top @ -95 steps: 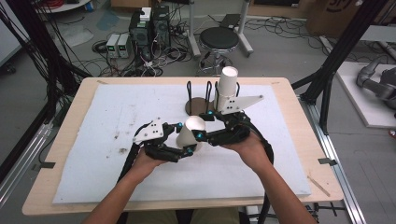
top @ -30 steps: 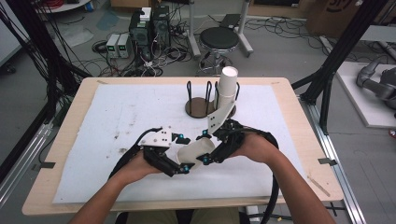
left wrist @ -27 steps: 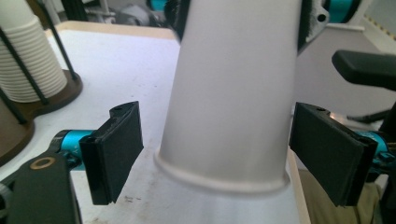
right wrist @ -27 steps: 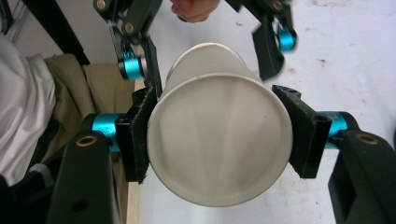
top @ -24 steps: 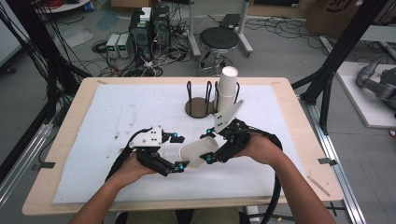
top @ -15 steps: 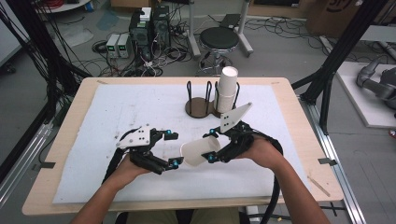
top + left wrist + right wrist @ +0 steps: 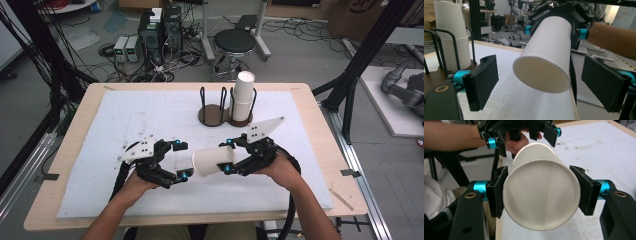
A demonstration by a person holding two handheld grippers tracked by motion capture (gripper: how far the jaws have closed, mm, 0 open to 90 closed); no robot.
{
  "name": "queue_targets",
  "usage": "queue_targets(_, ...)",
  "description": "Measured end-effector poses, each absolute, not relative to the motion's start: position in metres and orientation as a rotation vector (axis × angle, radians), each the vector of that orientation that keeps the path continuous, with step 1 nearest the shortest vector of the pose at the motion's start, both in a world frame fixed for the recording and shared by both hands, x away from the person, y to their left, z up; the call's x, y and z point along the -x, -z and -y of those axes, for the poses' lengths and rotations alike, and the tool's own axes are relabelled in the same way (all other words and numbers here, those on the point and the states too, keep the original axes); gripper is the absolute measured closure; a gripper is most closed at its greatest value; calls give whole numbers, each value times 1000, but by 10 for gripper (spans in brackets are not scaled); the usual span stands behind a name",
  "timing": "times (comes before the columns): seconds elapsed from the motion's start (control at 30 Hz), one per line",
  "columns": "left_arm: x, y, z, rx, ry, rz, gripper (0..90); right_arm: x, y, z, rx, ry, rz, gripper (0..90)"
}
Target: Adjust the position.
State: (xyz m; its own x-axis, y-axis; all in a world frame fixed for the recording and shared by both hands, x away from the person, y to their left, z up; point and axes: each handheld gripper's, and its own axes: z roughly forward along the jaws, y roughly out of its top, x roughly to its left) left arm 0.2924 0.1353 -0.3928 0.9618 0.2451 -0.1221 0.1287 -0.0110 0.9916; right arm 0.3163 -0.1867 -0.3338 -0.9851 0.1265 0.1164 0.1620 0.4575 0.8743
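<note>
Biggest thing here is the table (image 7: 320,150), wooden top with a white mat (image 7: 125,125) covering most of it. At about 12 o'clock on the mat sits a dark wire cup rack (image 7: 212,112), and a stack of cups (image 7: 242,97) stands upright in its right slot.

Then the two grippers, both down around 6 o'clock, facing each other. The right gripper (image 7: 227,156) is pinching a single white paper cup (image 7: 214,161); its pads press on the cup from both sides, and the cup lies on its side above the mat with one end toward the left gripper (image 7: 182,160).

The left gripper has just been opening its jaws, and they're spread wide now. In the left gripper view the cup (image 7: 546,55) hangs between the pads without touching either one.
</note>
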Motion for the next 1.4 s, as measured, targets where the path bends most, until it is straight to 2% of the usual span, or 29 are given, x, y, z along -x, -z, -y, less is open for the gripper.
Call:
queue_targets(1.0,-293,394,-113,-1551,-29,-256,143,-314,341,180,238,1756,2440,360)
queue_targets(1.07,-293,393,-114,-1548,-27,-249,151,-315,342,181,244,1764,2424,360)
queue_targets(1.13,-293,392,-114,-1543,-27,-225,213,-315,343,181,250,1768,2419,360)
queue_targets(1.4,-294,392,-116,-1558,-28,-226,287,-316,344,182,265,1758,2412,364)
